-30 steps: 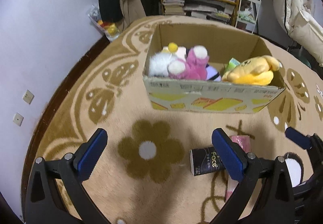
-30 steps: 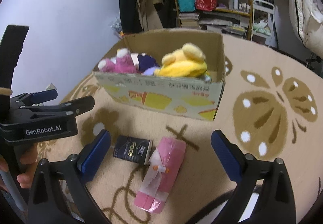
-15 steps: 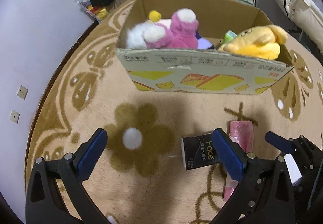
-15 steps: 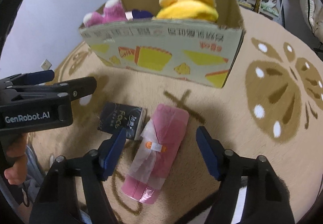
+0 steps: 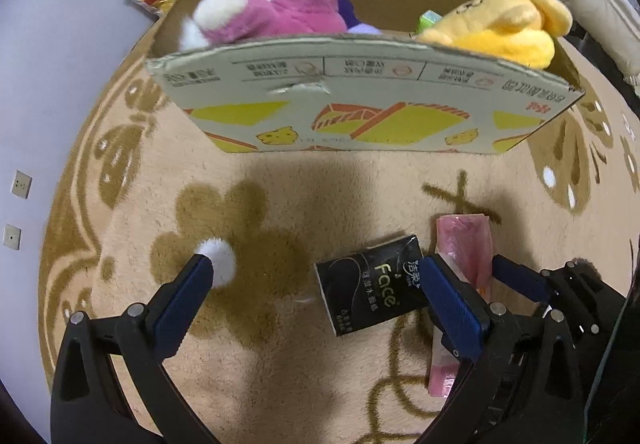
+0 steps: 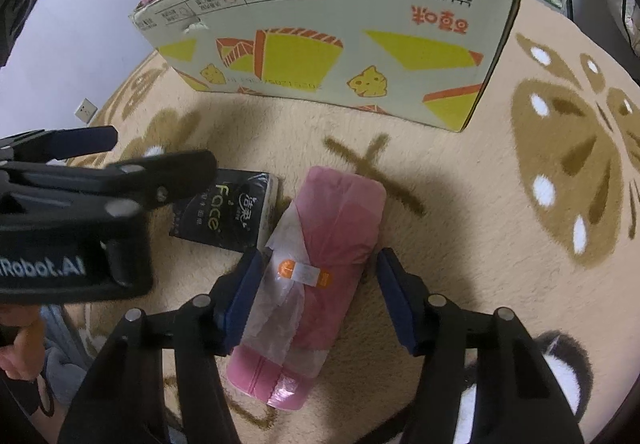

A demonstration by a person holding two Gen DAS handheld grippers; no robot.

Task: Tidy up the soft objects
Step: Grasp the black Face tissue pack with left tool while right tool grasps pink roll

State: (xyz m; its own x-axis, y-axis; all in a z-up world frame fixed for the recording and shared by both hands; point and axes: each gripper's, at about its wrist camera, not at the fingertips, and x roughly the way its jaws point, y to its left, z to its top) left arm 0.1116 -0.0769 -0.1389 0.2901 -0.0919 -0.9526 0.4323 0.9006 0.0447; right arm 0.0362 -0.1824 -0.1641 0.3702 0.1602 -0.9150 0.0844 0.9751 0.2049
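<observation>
A: Left wrist view first?

B: The left hand-held gripper [image 5: 316,296] is spread wide above the rug [image 5: 280,364], nothing between its pads. The black tissue pack [image 5: 370,290] lies in front of the cardboard box [image 5: 360,112], beside the right pad. Plush toys [image 5: 280,8] fill the box.

A: And the right wrist view?

B: The right hand-held gripper [image 6: 316,292] has been closing around the pink roll [image 6: 316,264], which lies before the box [image 6: 320,36], beside the tissue pack [image 6: 228,212]. Its left pad is at the wrapper; the right stands apart.
</observation>
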